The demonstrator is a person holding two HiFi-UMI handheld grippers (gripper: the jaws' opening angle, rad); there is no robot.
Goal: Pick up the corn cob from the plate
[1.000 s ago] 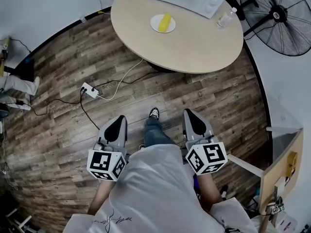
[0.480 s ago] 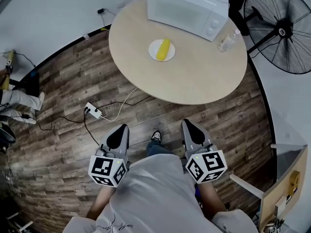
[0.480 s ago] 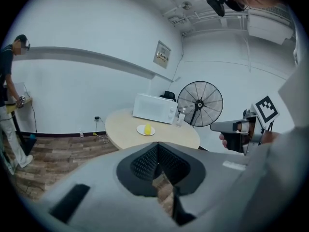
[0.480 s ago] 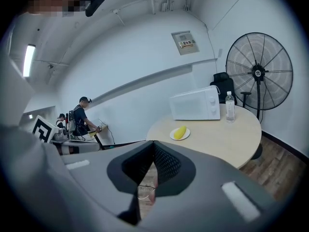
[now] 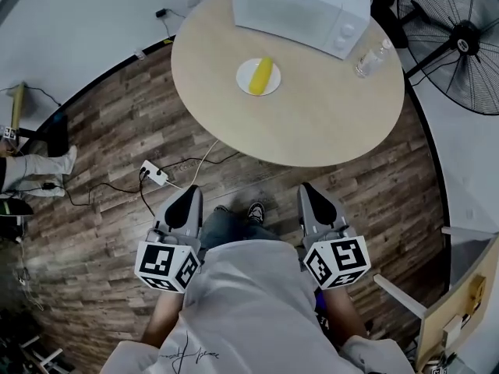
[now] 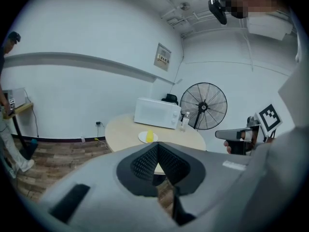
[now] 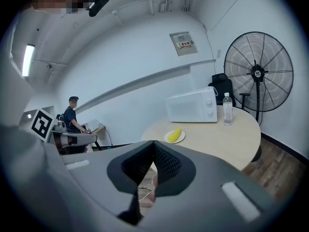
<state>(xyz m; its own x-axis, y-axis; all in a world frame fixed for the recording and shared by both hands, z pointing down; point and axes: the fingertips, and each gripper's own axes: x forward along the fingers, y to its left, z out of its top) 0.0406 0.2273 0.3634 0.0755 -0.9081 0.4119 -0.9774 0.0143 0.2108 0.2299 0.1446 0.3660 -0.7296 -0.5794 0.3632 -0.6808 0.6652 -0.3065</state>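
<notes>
A yellow corn cob (image 5: 262, 74) lies on a small white plate (image 5: 246, 85) on the round beige table (image 5: 312, 127), in front of the microwave. Both grippers hang low over the wooden floor, well short of the table's near edge. My left gripper (image 5: 187, 199) and right gripper (image 5: 313, 196) point toward the table, both shut and empty. In the left gripper view the corn cob (image 6: 149, 136) shows far beyond the shut left gripper (image 6: 155, 147). In the right gripper view the corn cob (image 7: 175, 134) lies far past the shut right gripper (image 7: 153, 145).
A white microwave (image 5: 300, 6) and a clear bottle (image 5: 372, 57) stand at the table's far side. A big floor fan (image 5: 460, 41) is at the right. A power strip (image 5: 153, 173) with cables lies on the floor left of my feet. A person (image 7: 72, 120) stands at the far left.
The table has drawn nearer and lower in the head view as I walk toward it. Both grippers came forward with me, still shut and side by side.
</notes>
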